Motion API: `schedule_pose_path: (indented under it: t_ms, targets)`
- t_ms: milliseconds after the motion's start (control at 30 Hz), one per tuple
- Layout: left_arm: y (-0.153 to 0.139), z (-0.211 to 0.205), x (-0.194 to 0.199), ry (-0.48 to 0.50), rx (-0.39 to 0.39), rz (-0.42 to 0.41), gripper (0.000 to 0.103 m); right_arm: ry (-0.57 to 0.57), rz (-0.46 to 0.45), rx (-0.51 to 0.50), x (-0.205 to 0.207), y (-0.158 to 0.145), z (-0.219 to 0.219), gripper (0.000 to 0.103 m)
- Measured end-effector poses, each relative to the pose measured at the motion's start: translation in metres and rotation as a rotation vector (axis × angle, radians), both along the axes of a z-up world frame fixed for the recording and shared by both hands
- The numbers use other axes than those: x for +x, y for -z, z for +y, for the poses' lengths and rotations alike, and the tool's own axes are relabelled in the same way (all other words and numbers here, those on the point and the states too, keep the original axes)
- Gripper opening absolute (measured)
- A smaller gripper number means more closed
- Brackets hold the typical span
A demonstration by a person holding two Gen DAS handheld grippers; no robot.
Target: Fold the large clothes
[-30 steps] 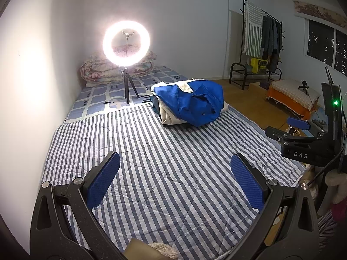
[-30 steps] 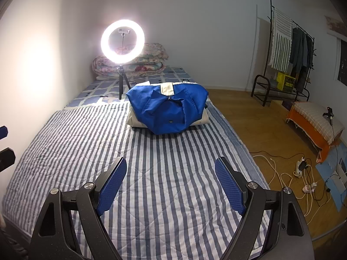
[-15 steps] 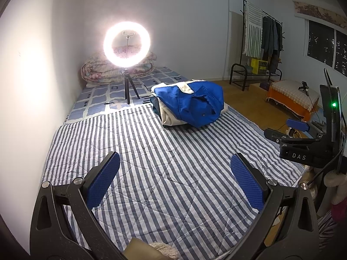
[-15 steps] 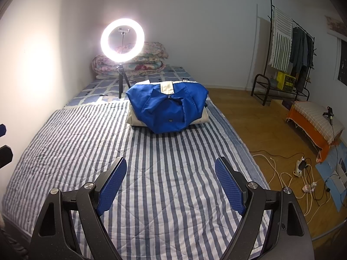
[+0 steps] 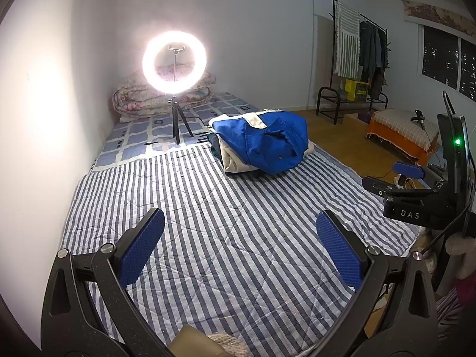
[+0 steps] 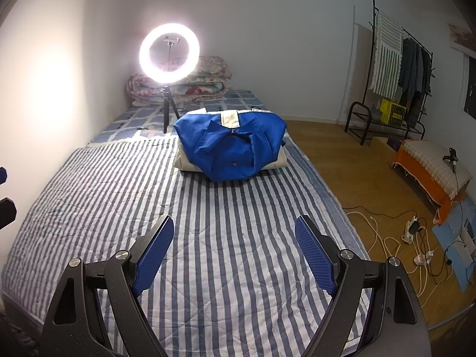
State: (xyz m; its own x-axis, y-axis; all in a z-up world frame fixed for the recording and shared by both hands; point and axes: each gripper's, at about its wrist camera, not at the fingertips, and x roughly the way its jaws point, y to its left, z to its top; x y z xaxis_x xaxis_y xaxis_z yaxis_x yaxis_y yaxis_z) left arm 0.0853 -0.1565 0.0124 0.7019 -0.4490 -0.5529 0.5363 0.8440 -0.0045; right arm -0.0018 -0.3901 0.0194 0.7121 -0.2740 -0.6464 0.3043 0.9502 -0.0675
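Your blue garment [image 6: 235, 151] lies folded on the far pile; both hand-held grippers, left [image 5: 239, 239] and right [image 6: 234, 242], gape empty.

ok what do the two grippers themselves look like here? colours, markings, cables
Both match: the left gripper and the right gripper have black angular frames with silver pivot bolts and two fingers faced with blue textured pads. Seen from the left wrist view, the right gripper's body carries white "DAS" lettering, a green indicator light on its upright black housing, and a thin black cable trailing down.
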Motion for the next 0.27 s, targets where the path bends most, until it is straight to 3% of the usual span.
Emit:
schedule_pose_path:
  t_ms: [267]
  targets:
    - [-0.0015, 0.0019, -0.0034, -0.016, -0.001, -0.013, 0.103, 0.003, 0.005, 0.001, -0.0009, 0.0011, 0.0001, 0.084]
